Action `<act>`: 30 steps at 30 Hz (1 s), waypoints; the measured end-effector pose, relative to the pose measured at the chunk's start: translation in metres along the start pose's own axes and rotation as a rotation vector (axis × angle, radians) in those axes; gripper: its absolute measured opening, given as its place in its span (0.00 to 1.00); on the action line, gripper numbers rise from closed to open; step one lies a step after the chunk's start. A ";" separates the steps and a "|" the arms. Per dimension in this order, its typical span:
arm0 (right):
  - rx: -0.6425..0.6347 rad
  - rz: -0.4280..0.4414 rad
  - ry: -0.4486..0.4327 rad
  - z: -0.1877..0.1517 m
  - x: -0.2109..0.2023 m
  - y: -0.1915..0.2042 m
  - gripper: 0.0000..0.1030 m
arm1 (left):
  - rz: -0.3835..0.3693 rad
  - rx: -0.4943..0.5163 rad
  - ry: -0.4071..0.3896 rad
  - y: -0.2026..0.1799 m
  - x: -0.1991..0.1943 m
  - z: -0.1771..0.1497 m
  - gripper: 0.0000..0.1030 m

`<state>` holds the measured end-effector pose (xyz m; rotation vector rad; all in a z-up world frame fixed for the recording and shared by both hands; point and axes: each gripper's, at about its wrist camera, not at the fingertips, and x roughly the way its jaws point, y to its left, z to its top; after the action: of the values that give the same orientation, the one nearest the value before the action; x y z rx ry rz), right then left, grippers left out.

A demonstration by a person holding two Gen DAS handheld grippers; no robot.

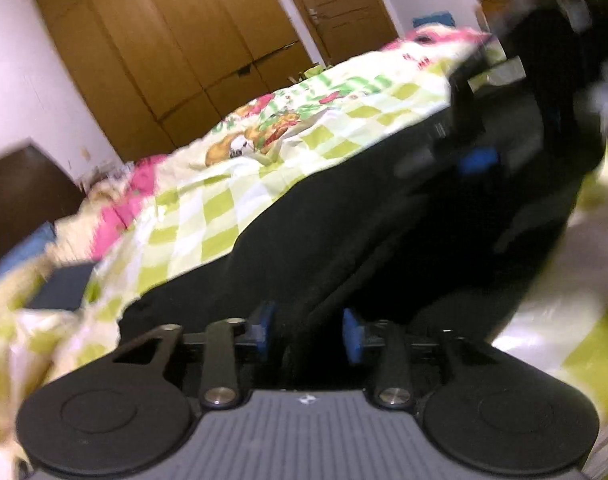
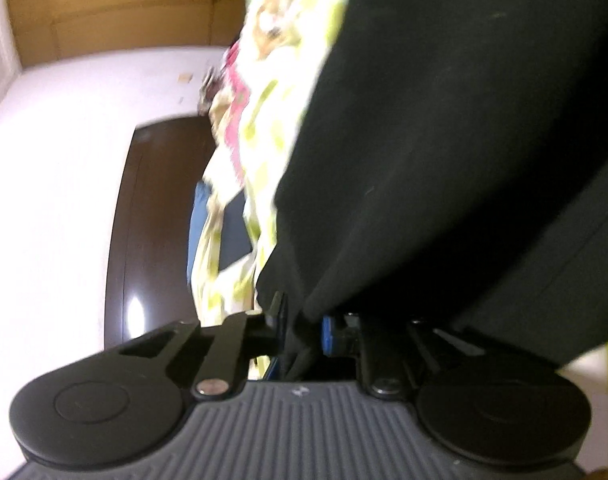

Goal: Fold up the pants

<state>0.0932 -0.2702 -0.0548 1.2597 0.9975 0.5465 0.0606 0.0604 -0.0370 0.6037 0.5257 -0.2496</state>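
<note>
— Left claw right up front: blue pads set narrow, a fold of the black pants running between them.
— And the right claw?
— Clamped tight on a bunched pants edge.
— Where's the garment?
— Spread over the bed's checked green bedspread, with the far end lifted by the other claw. Brown wardrobe behind.

A bed wears a green-and-white checked cover with pink edges. Black pants lie on it, near and to the right.
</note>
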 end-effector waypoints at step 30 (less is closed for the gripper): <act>0.086 0.012 -0.084 0.009 0.012 -0.017 0.18 | -0.011 0.003 -0.029 0.003 -0.004 0.021 0.33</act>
<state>0.1039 -0.2691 -0.0745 1.3546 0.9519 0.4609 0.0666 0.0504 -0.0184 0.5992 0.5004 -0.2691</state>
